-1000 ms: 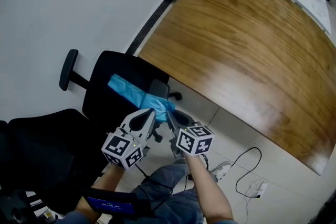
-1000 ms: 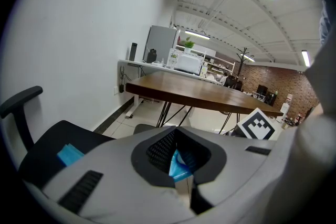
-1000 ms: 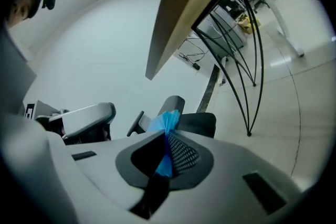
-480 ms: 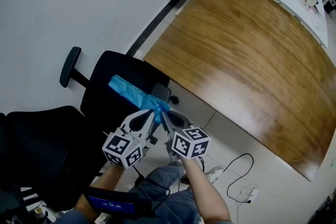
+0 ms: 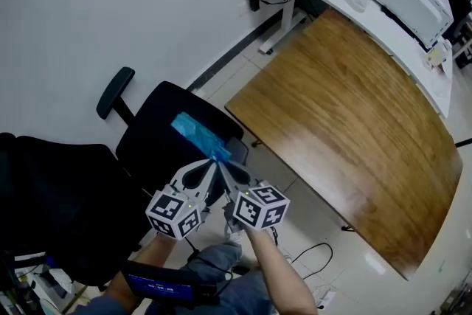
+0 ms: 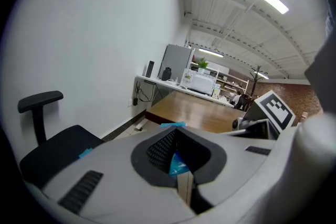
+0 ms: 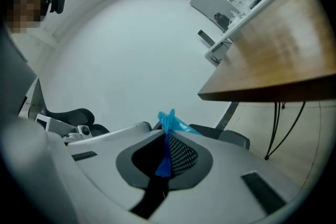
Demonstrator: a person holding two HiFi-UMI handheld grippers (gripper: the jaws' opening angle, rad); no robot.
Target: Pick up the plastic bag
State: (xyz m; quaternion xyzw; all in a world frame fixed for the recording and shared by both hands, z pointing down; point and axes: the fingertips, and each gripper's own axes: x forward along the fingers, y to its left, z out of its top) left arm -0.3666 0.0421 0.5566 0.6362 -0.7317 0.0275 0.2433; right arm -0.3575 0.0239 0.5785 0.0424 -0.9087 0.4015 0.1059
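The blue plastic bag (image 5: 198, 134) stretches over the seat of a black office chair (image 5: 155, 133), and its near end is gathered at my two grippers' tips. My left gripper (image 5: 210, 167) is shut on that end, with blue film (image 6: 178, 163) pinched between its jaws. Right beside it, almost tip to tip, my right gripper (image 5: 224, 168) is also shut on the bag. A twisted blue tuft (image 7: 170, 122) sticks out past its jaws. Whether the bag's far end still rests on the seat I cannot tell.
The chair's armrest (image 5: 116, 91) juts out at the left, and a second black chair (image 5: 51, 195) stands nearer me. A large wooden table (image 5: 346, 122) fills the right. Behind it a white desk (image 5: 346, 7) carries appliances. A cable (image 5: 317, 262) lies on the tiled floor.
The two grippers have closed in on each other at the bag's near end, and the bag looks shorter and more bunched. The head view has swung up toward the white desk.
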